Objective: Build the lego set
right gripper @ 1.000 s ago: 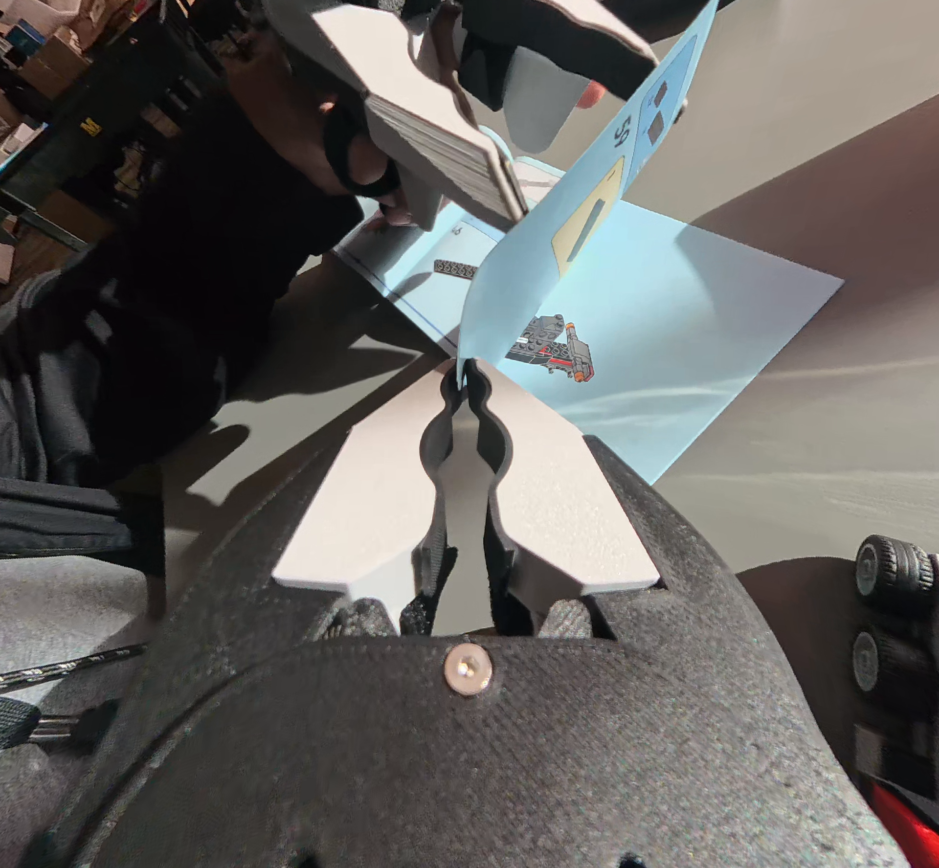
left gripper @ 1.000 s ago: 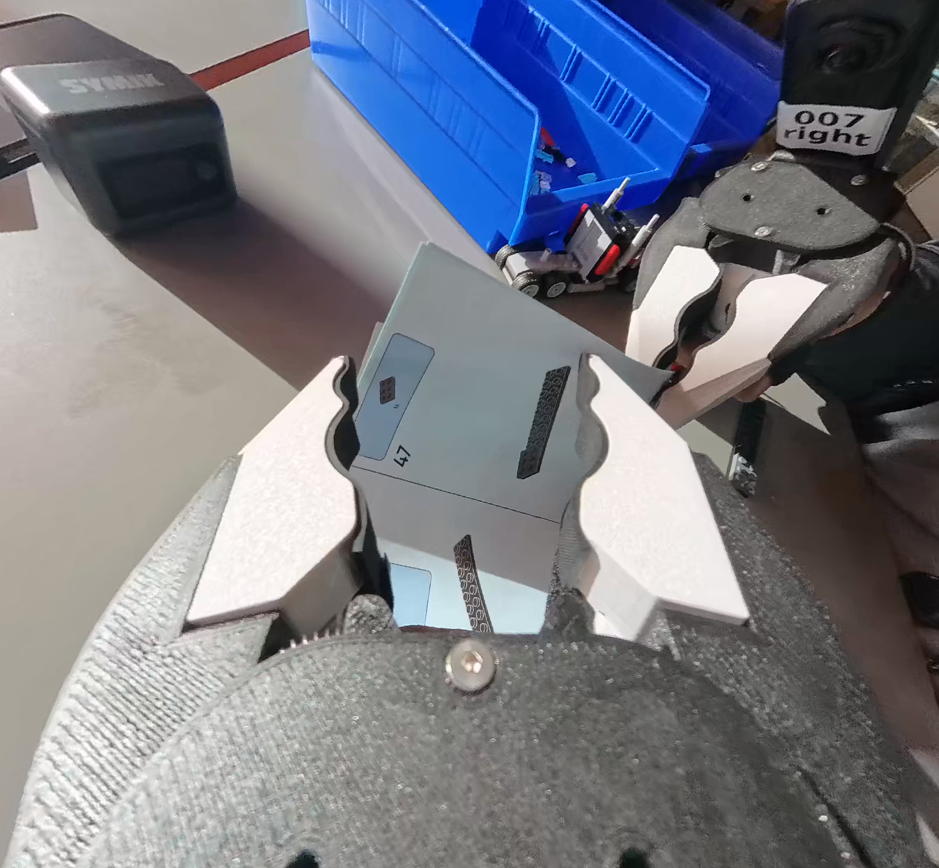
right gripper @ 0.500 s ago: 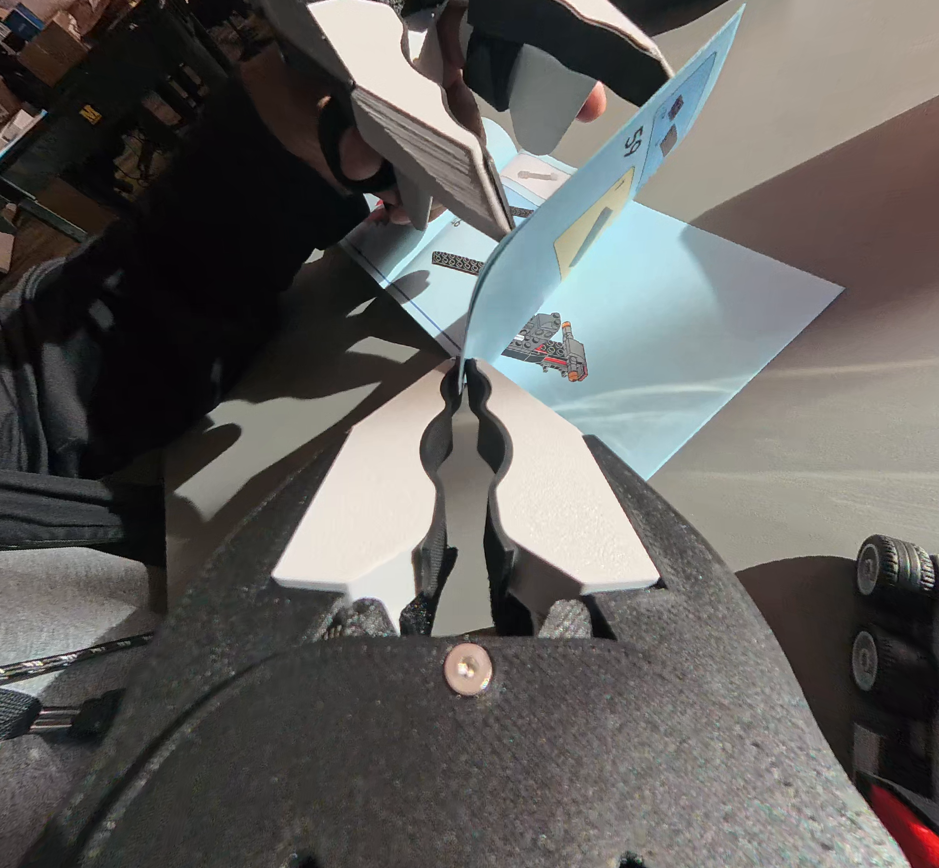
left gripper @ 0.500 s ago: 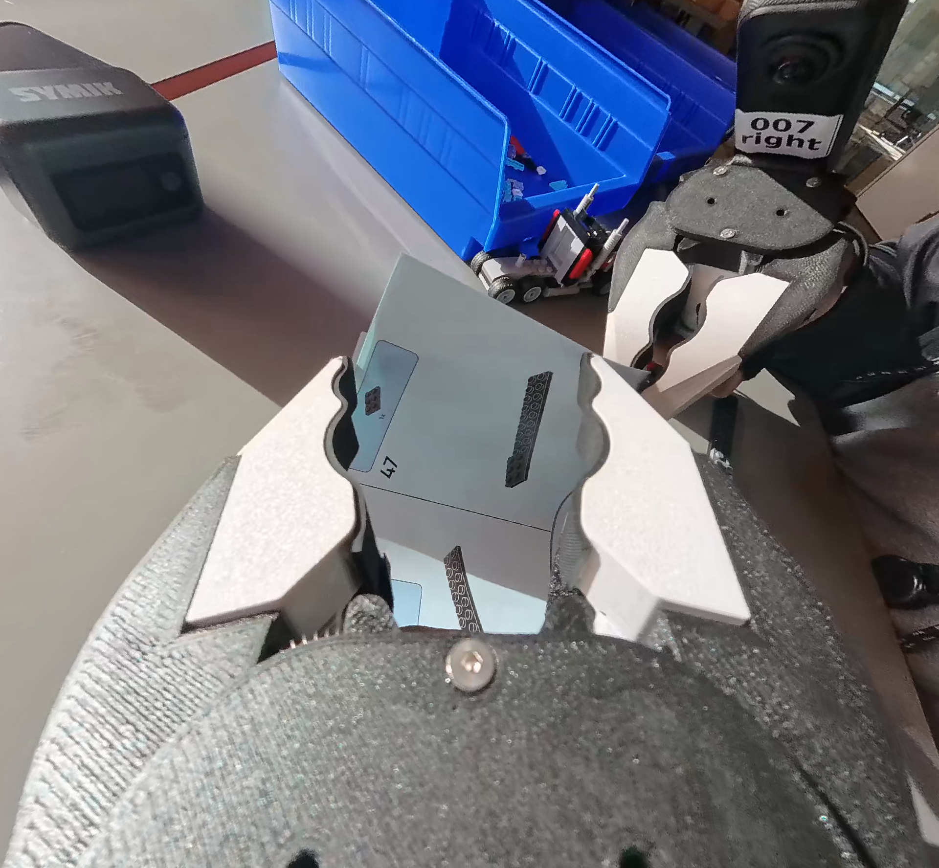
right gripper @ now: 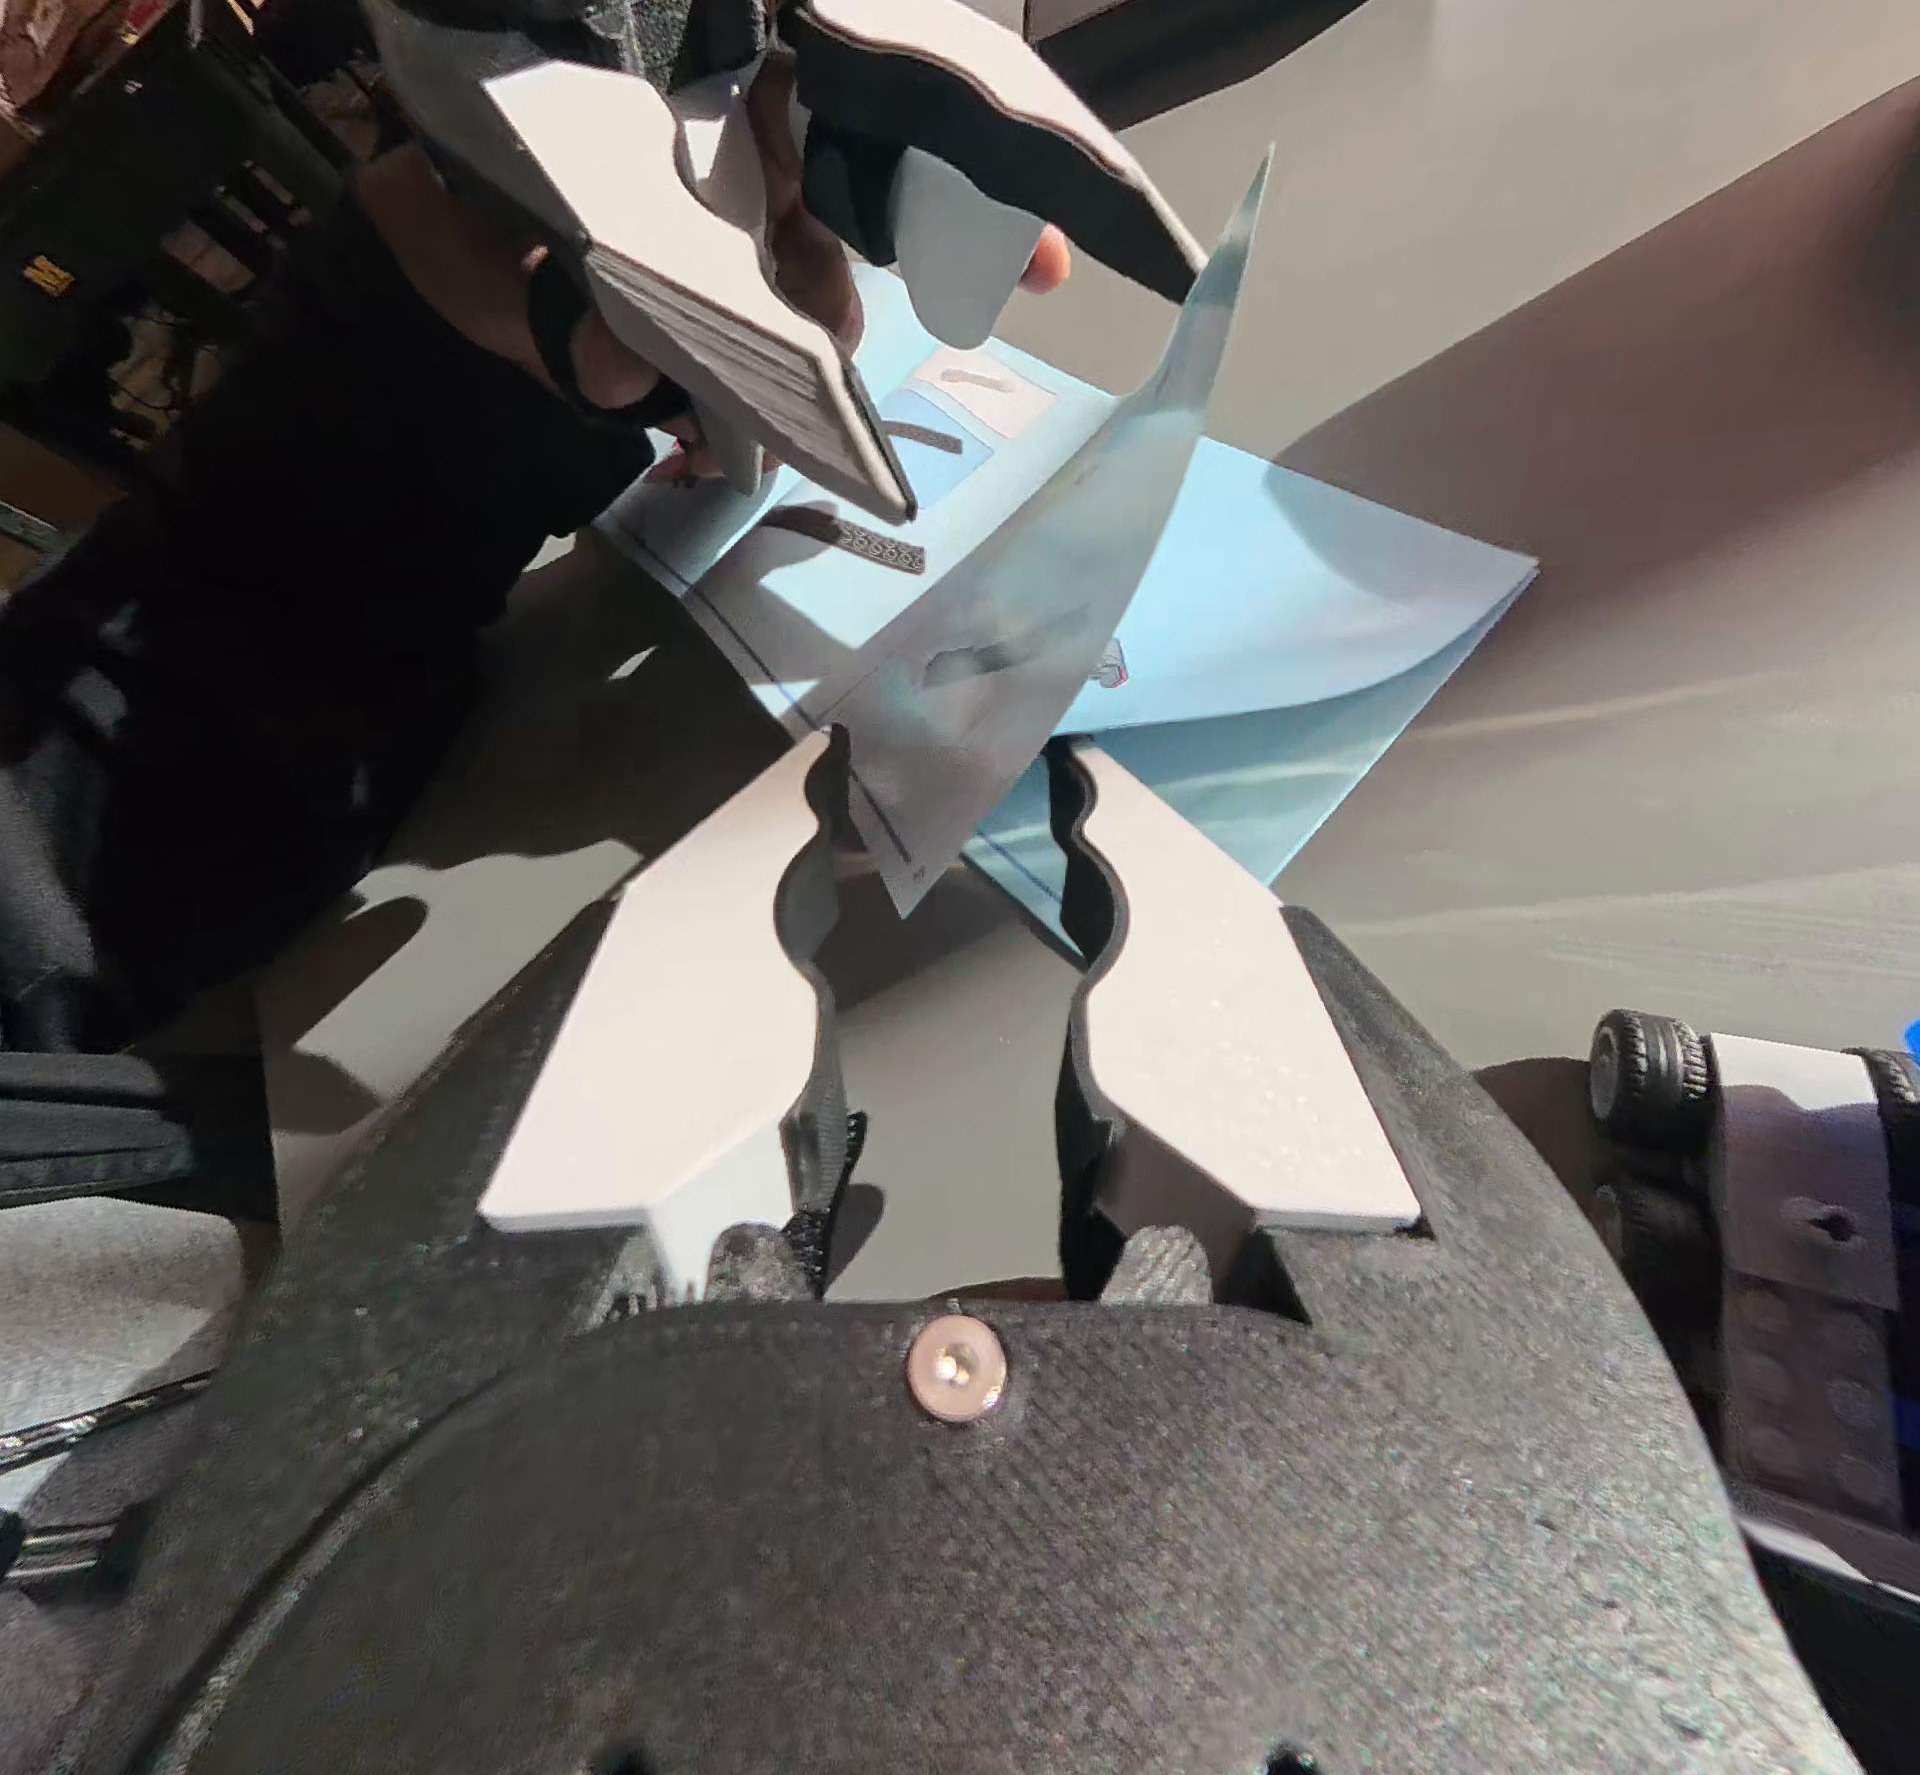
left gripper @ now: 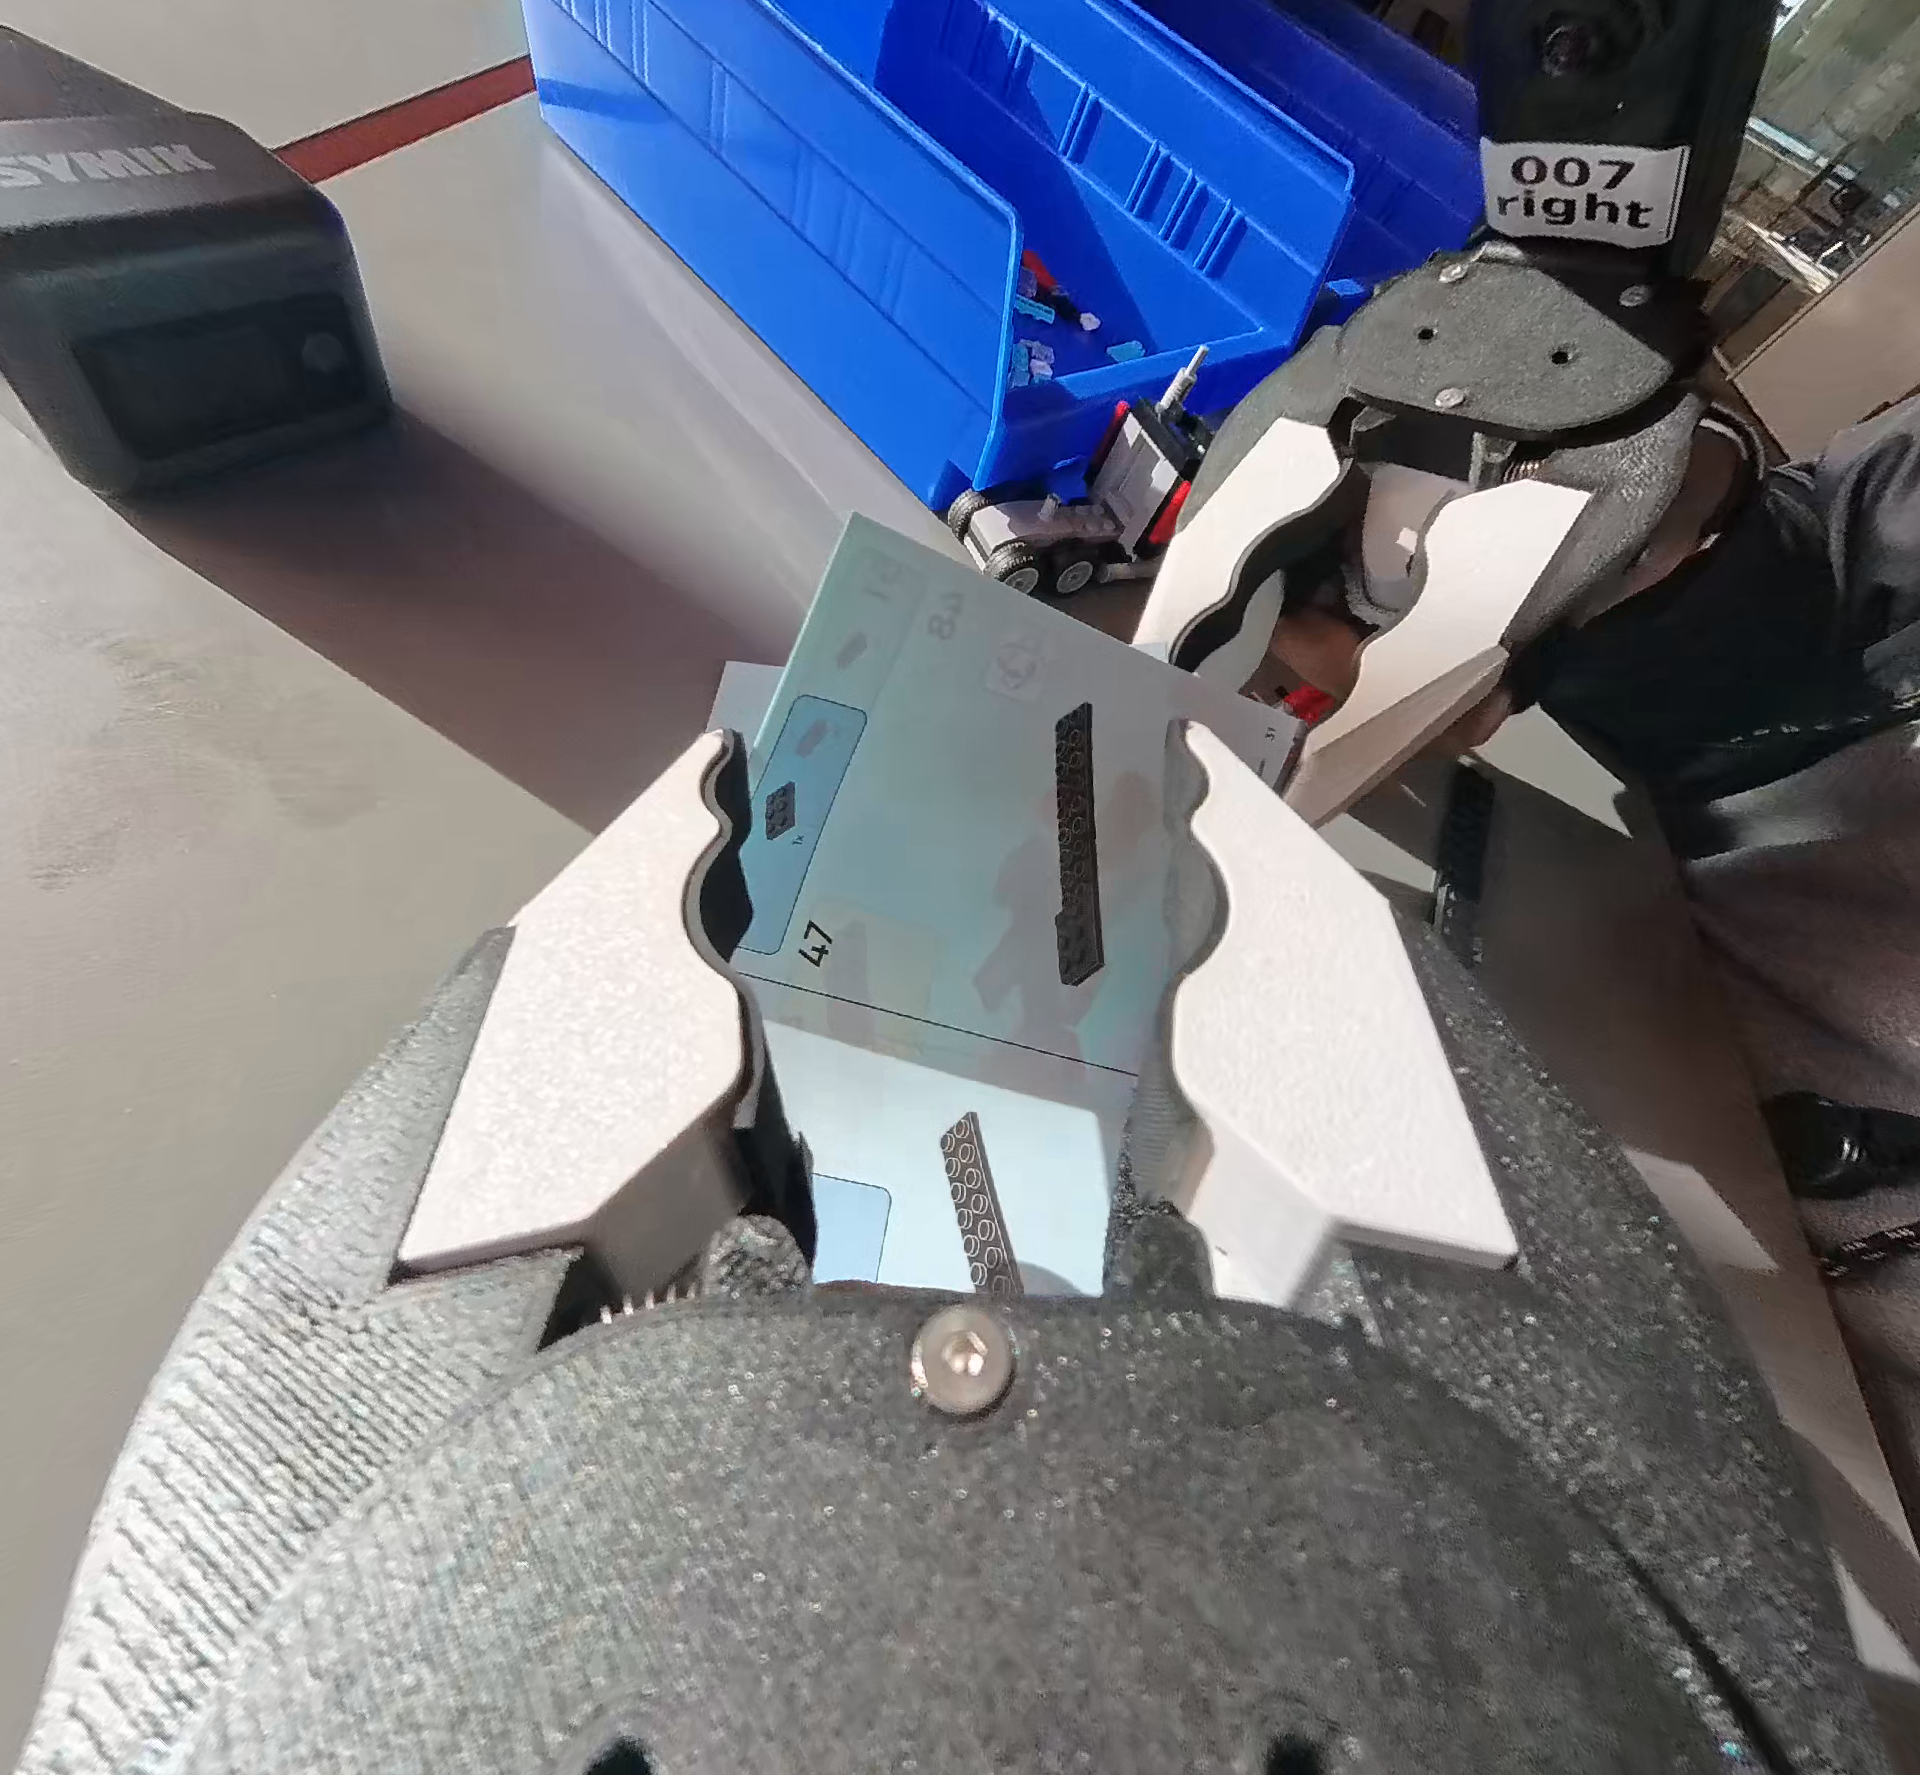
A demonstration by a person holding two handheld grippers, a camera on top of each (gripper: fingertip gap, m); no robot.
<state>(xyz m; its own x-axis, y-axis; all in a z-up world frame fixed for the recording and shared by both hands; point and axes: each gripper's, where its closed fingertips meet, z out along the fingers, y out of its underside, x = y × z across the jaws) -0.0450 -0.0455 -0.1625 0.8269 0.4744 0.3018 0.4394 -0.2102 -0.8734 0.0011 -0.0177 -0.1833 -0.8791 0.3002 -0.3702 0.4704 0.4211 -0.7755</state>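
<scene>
We hold both grippers, left [left gripper: 961,852] and right [right gripper: 951,821], with fingers apart around a loose page [right gripper: 1049,624] of the booklet [right gripper: 1351,624] on the bench [left gripper: 260,790], probably to read the next step, the truck [left gripper: 1101,510] parked by the bins [left gripper: 831,167].

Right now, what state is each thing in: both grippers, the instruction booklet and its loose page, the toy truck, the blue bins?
Left gripper: open, jaws apart over the booklet.
Right gripper: open, page corner between its jaws, not clamped.
Instruction booklet: lying open on the table.
Lifted page: raised, curling, unheld.
Lego truck: partly built, upright on its wheels beside the bin.
Blue bins: open-topped, small loose pieces inside the front one.
</scene>
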